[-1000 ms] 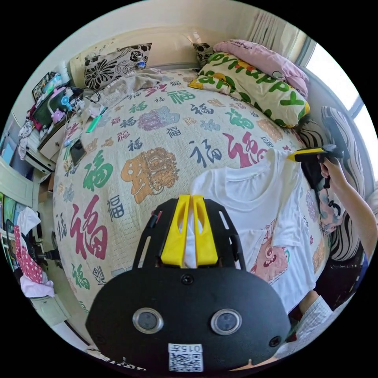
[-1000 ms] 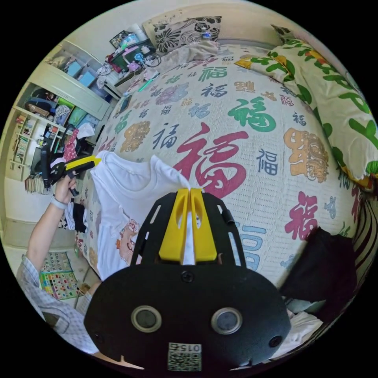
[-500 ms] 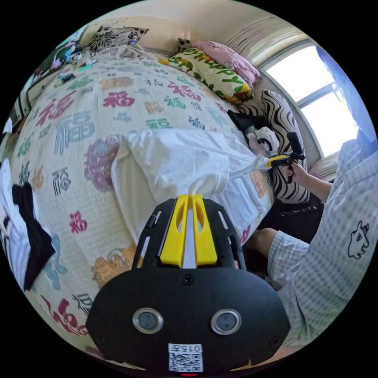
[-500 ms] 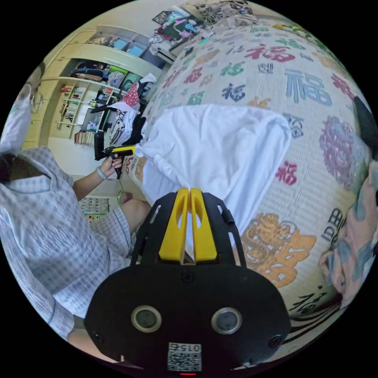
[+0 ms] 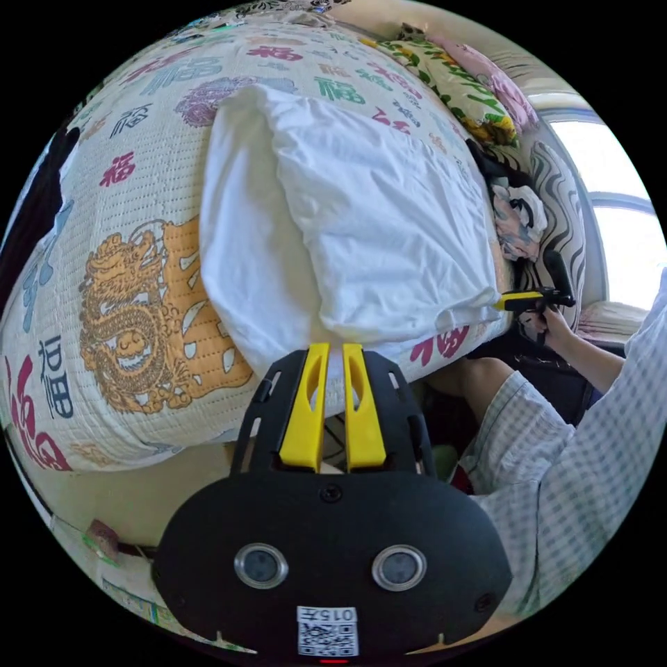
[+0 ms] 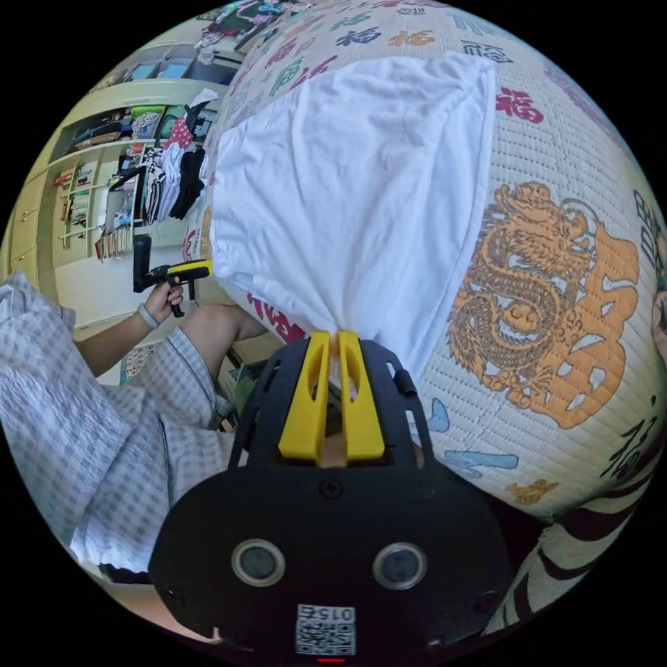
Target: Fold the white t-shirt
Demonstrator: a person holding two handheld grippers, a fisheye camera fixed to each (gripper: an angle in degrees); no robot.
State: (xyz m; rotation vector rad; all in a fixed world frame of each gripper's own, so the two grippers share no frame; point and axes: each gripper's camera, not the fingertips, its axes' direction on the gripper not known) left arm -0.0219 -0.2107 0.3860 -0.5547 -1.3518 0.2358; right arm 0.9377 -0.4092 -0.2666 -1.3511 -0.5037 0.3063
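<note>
In the left gripper view, the left gripper (image 5: 333,347) is seen with a narrow gap between its yellow jaws; whether the hem of the white t-shirt (image 5: 347,229) is pinched or already freed cannot be told. In the right gripper view, the right gripper (image 6: 333,337) is closed on a gathered corner of the shirt. The shirt is laid doubled over at the near edge of the patterned bedspread (image 5: 132,278), plain side up. A top-to-bottom fold is judged to be in hand; next, both corners would need releasing and the doubled layers squaring.
</note>
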